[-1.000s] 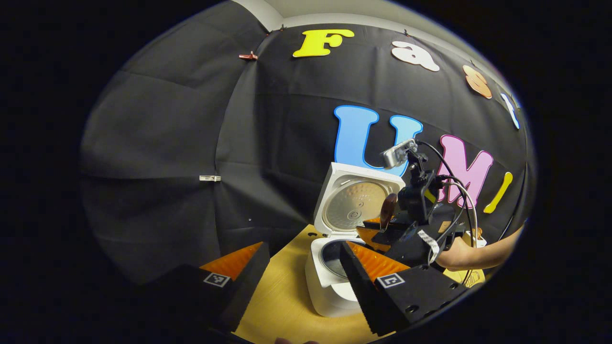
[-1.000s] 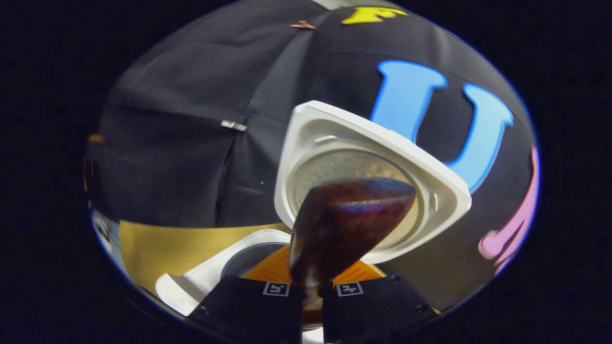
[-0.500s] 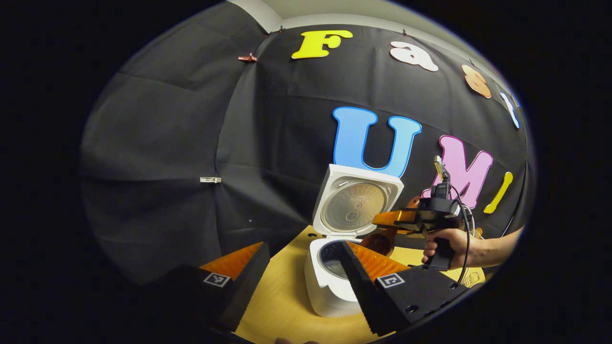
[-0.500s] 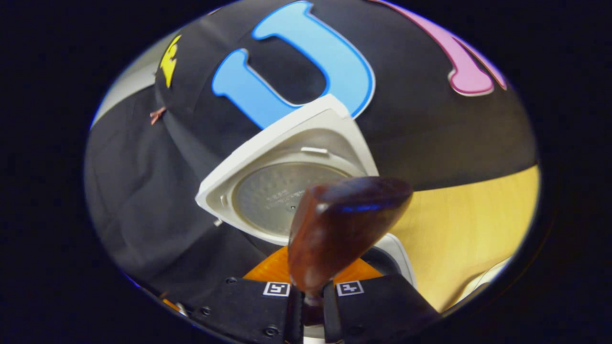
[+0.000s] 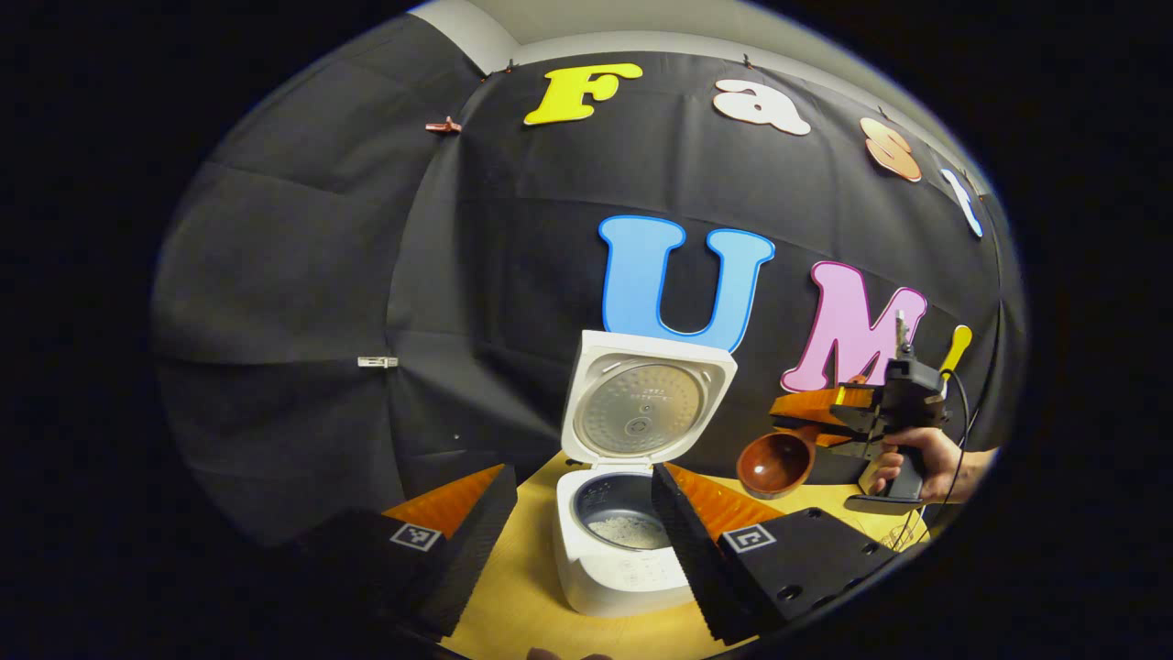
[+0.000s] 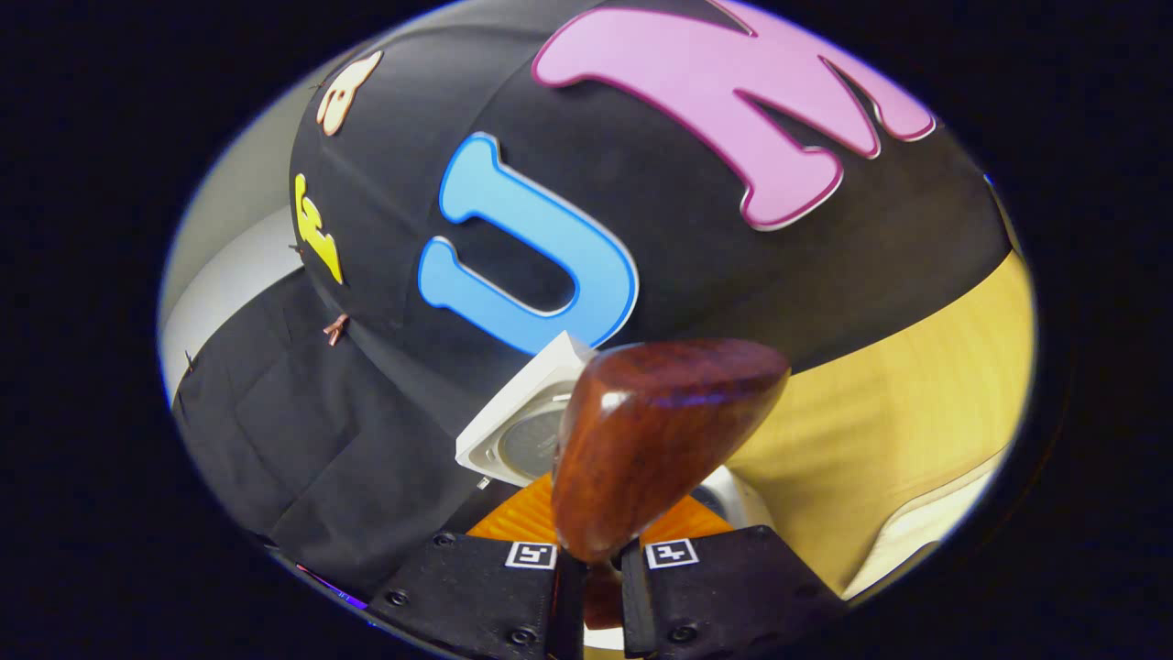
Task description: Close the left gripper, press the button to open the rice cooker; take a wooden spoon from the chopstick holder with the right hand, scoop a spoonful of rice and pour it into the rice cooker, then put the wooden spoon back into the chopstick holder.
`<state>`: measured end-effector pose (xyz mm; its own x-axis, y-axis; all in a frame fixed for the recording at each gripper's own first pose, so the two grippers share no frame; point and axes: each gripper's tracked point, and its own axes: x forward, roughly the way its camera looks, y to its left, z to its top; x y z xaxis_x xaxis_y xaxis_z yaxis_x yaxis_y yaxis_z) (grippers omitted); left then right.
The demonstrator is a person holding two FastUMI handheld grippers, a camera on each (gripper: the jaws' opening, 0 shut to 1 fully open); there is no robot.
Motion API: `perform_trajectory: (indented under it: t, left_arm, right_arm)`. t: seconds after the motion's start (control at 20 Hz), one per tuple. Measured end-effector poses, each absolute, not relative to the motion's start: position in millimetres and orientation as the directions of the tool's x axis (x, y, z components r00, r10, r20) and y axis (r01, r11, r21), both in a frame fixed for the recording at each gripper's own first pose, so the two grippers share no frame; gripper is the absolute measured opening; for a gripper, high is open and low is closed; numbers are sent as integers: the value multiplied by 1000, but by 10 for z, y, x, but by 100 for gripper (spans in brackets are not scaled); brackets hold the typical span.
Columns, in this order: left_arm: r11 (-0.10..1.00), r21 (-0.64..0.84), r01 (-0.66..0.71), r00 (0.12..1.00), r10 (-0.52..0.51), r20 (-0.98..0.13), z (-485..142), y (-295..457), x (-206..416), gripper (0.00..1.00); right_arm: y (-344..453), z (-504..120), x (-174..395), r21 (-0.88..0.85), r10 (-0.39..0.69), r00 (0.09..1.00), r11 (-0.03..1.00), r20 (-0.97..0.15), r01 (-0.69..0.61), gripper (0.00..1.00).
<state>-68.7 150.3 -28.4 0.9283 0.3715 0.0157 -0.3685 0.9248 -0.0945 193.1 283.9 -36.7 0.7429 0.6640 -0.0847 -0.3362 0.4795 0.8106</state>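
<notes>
The white rice cooker (image 5: 623, 573) stands on the wooden table with its lid (image 5: 646, 408) raised upright. A patch of white rice (image 5: 628, 529) lies in the inner pot. My left gripper (image 5: 579, 478) hangs open in front of the cooker, one finger on each side of it, holding nothing. To the right of the cooker, a hand (image 5: 916, 454) holds my right gripper (image 5: 795, 417), which is shut on the handle of the dark wooden spoon (image 5: 777, 463). The spoon's bowl faces the left gripper view and looks empty. In the right gripper view, the spoon (image 6: 655, 440) rises from between the right gripper (image 6: 591, 564) fingers and partly hides the cooker lid (image 6: 513, 440).
The light wooden table (image 5: 531, 587) runs under the cooker and off to the right (image 6: 898, 431). Black cloth walls stand close behind the cooker. A wire-like object (image 5: 905, 532) sits at the table's right edge below the hand.
My right gripper has drawn back to the right, away from above the cooker, turning the spoon as it went. The pot is uncovered and shows rice. The left gripper stayed open.
</notes>
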Motion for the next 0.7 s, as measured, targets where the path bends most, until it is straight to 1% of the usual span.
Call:
perform_trajectory:
  t: [0.05,0.35,0.5,0.7]
  left_arm:
    - [930,-88,-358,932,361,19,-270,1444,-642,95]
    - [954,-73,-290,956,293,25,-186,1087,-332,95]
    - [967,-63,-248,968,250,26,-166,870,-181,95]
    - [979,-59,-197,980,198,14,-199,610,-2,95]
  right_arm:
    - [2620,-364,1925,795,643,762,504,-84,-338,20]
    - [1234,-333,1751,696,491,865,655,-98,-293,20]
    - [589,-425,1656,649,406,906,723,-120,-238,20]
    - [-290,-731,1452,575,280,943,808,-179,-131,20]
